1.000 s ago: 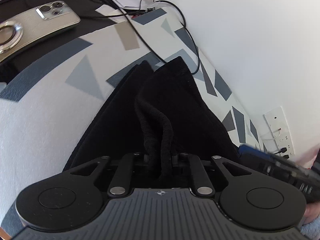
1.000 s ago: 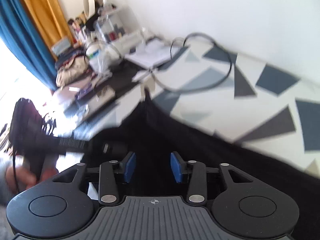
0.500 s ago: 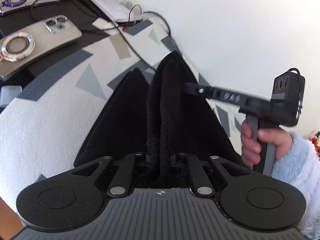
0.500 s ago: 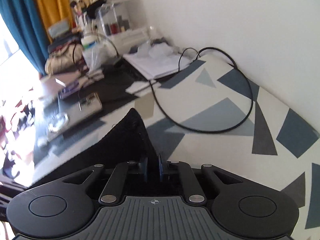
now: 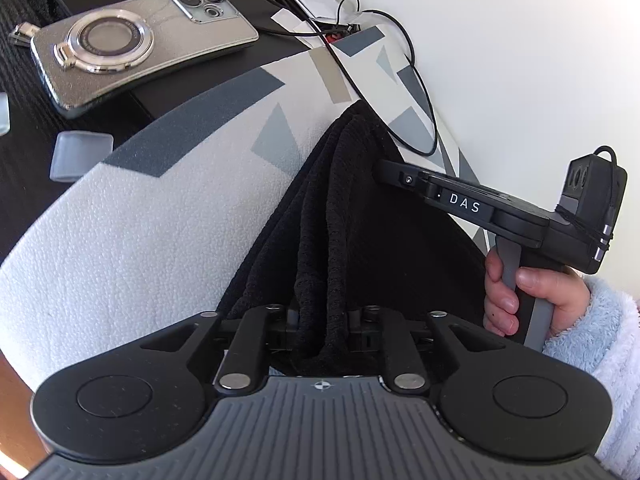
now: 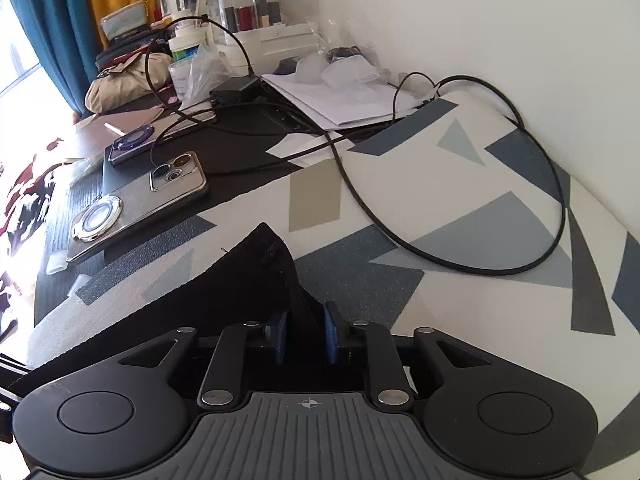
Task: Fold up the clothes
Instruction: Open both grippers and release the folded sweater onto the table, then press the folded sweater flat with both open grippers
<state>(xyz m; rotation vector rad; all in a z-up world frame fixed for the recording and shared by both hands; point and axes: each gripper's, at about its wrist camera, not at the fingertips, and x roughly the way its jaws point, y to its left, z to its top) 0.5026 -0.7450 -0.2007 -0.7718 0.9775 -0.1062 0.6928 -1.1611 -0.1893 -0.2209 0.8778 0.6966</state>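
The black knit garment (image 5: 352, 216) lies on the patterned mat (image 5: 132, 216) that covers this end of the desk (image 5: 24, 128), and both claws are clamped on it. The left claw (image 5: 324, 320) pinches a thick bunch of gathered layers, several ribbed folds running side by side from its jaws toward the far corner of the cloth. The right claw (image 6: 303, 330) has its blue pads closed on a thinner edge of the same cloth, which rises in a ridge from the jaws to a pointed corner.

As to progress: the garment is doubled over itself at least once, since stacked layers show in the left grip, but it is neither flat nor squared into a neat packet. I judge the fold is mid-way, with an edge held up off the mat by both claws (how many folds remain cannot be told from here). What is left, at the least, is to lay the held edge down and smooth it.

The left wrist view shows the right gripper from outside, its tip against the garment, with the person's hand (image 5: 520, 300) on its handle and a fluffy pale-blue sleeve (image 5: 592, 344). The right wrist view shows none of that. It shows instead the mat beyond the garment, where a black cable (image 6: 500, 248) loops, and, beyond the mat's far edge, a phone (image 6: 136, 208) on the dark desk among papers and clutter.
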